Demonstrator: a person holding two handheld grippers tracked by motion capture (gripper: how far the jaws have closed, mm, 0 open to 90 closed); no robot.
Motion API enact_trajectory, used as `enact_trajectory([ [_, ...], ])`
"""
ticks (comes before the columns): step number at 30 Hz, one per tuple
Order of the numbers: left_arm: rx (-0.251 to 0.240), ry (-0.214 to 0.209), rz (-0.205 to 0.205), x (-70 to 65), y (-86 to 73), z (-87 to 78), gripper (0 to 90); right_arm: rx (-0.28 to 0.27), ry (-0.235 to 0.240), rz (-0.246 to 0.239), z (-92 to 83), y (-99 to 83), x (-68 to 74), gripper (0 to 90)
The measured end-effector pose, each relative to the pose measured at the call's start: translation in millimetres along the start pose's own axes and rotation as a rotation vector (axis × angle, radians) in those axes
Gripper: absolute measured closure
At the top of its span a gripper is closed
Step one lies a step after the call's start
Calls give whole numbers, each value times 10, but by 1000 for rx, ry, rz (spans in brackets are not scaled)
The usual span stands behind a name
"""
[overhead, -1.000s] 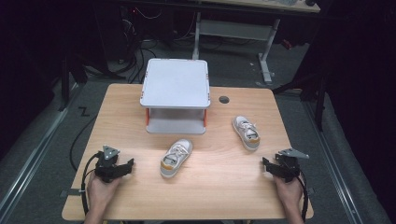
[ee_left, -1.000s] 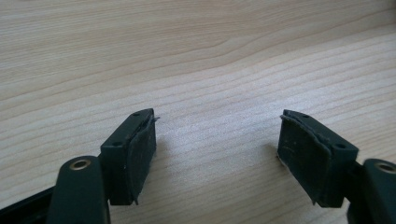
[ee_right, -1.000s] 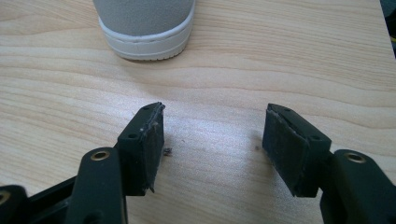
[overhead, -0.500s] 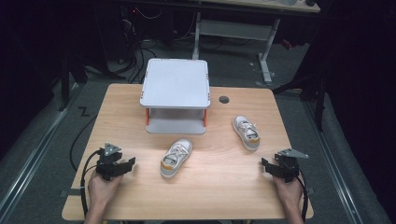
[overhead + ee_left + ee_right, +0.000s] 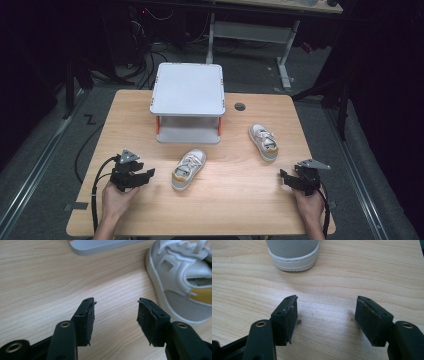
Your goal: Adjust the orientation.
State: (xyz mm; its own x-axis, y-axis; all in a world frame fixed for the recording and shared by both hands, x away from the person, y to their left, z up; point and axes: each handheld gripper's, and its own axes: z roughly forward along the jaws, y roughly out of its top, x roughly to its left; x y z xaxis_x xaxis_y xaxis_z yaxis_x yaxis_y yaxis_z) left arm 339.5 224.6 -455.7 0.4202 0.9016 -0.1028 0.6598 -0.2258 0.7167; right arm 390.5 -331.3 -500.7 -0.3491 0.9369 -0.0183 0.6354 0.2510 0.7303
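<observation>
Dark floor and cables ring the wooden tabletop (image 5: pixel 125 107), and past its far edge most of the room is too dim to make out. At the middle of the far edge stands a small grey two-tier shelf (image 5: pixel 188 90); its lower tier is in shadow, so I cannot tell what, if anything, sits in it. One white shoe (image 5: pixel 188 169) lies near the tabletop's centre, just in front of the shelf, toe toward the near edge. In my left gripper view it is cut off at the right edge (image 5: pixel 182 282). A second shoe (image 5: pixel 264 141) lies toward the right edge, well apart from the first.

My left gripper (image 5: pixel 142 176), near the near-left corner, has been closing its fingers (image 5: pixel 86 320); they stand partly apart with nothing between them (just bare wood). My right gripper (image 5: pixel 286 178), near the near-right corner, has its fingers (image 5: pixel 285 320) spread wide and holding nothing, with the second shoe's end (image 5: pixel 293 252) ahead of them.
</observation>
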Motion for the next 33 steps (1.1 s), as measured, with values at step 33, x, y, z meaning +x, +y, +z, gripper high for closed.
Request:
enact_trajectory([
  [33,130,-114,189,-561,565,303,560,-1,-3,10,-1,-1,-8,347],
])
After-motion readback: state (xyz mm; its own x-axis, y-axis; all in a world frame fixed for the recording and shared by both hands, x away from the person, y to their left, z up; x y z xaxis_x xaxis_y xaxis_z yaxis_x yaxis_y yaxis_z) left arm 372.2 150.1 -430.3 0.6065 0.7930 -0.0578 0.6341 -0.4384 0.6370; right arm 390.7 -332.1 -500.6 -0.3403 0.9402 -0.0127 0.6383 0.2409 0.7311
